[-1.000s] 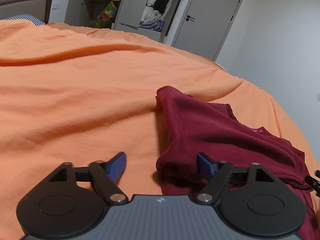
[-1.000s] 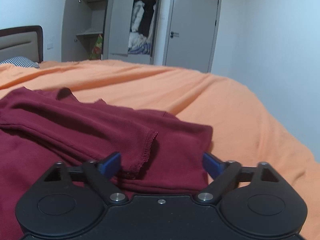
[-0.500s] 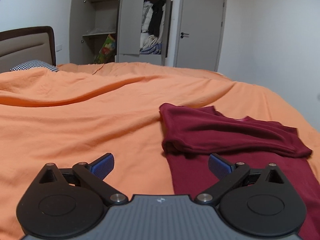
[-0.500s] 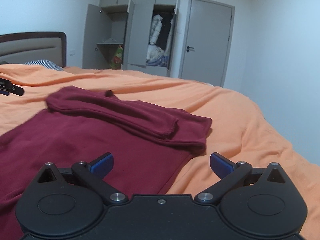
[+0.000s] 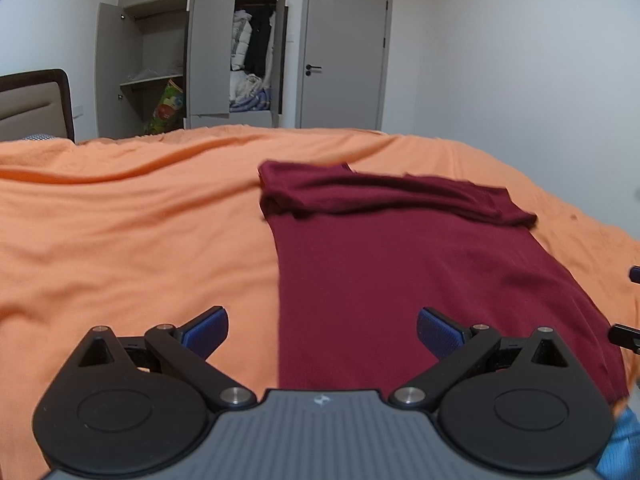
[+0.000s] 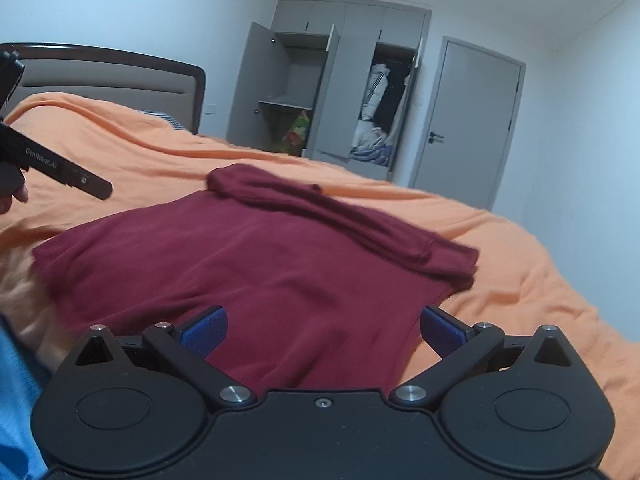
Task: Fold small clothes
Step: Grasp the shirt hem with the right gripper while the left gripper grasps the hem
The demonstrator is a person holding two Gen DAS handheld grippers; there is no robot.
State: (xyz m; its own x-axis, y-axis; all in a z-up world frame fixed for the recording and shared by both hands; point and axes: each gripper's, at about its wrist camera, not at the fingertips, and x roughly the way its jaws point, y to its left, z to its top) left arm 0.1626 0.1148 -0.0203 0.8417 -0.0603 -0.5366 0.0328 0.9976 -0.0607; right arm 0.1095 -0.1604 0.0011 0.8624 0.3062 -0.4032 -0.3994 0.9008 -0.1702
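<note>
Both tongs were spread wide and gripping nothing: your left tongs (image 5: pixel 322 330) sat over the near left edge of the maroon garment (image 5: pixel 400 264), your right tongs (image 6: pixel 322 326) over its near right part. That garment (image 6: pixel 248 264) lay flat on the orange bedsheet (image 5: pixel 120 248), its far end folded back into a thick band. Behind the garment, wardrobe (image 6: pixel 340 92) doors stood open.

Garment (image 5: pixel 400 280): near hem hidden behind left gripper (image 5: pixel 322 330) body | Right gripper (image 5: pixel 628 336): cut off by frame edge | Wardrobe contents (image 6: pixel 380 120): too small to identify
</note>
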